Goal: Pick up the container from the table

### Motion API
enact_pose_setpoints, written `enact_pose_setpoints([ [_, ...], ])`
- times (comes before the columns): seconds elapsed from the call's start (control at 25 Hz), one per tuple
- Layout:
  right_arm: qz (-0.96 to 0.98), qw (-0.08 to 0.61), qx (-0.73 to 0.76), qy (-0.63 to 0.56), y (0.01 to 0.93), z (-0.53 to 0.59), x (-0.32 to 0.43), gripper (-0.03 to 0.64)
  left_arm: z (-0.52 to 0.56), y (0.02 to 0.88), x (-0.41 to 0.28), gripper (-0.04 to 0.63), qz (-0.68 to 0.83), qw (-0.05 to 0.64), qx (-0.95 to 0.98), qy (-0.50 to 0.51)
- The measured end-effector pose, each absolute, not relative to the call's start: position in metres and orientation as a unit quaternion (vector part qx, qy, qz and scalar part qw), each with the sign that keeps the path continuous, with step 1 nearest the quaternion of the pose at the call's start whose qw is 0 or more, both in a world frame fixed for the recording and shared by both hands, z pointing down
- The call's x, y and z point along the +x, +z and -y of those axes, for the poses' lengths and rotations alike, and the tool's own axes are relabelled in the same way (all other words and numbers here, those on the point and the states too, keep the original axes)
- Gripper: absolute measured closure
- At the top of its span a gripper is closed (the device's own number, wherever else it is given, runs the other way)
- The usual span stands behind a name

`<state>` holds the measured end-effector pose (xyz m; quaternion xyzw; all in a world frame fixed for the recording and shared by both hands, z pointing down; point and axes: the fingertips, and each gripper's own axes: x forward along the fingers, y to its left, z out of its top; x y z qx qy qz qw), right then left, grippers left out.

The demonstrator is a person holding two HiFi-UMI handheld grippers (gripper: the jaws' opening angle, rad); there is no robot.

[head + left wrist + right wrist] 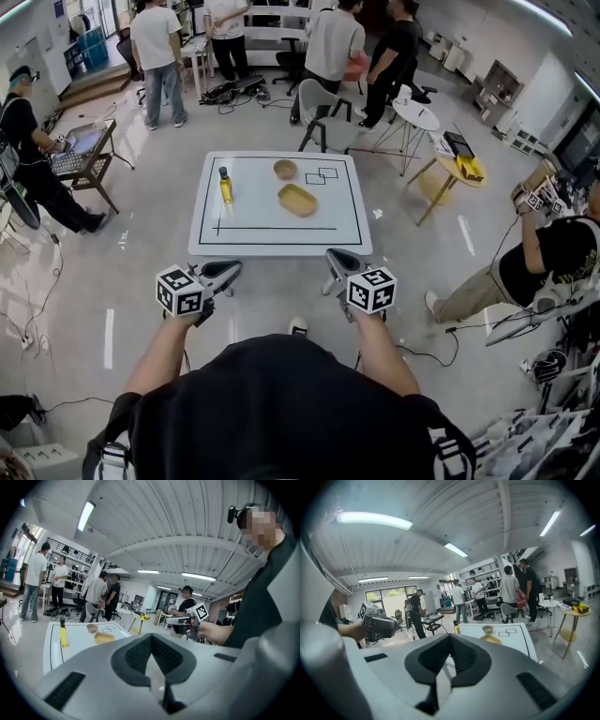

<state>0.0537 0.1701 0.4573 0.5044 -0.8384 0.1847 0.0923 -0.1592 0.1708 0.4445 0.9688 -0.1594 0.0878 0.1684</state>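
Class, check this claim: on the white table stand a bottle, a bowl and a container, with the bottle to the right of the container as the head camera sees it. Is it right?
No. The head view shows the bottle left of the container, not right. The table also holds the bowl, as stated.

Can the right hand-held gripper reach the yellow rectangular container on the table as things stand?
Not yet, probably: the right hand-held gripper is short of the table, jaws shut. The path to the container looks free; the bottle and bowl stand aside.
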Motion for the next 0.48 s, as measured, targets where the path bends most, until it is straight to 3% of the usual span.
enact_pose_setpoints([
  [0.48, 0.842, 0.102, 0.488, 0.206, 0.48, -0.111, 0.077, 0.612, -0.121, 0.457, -0.118, 0.588, 0.157, 0.17, 0.968, 0.101],
])
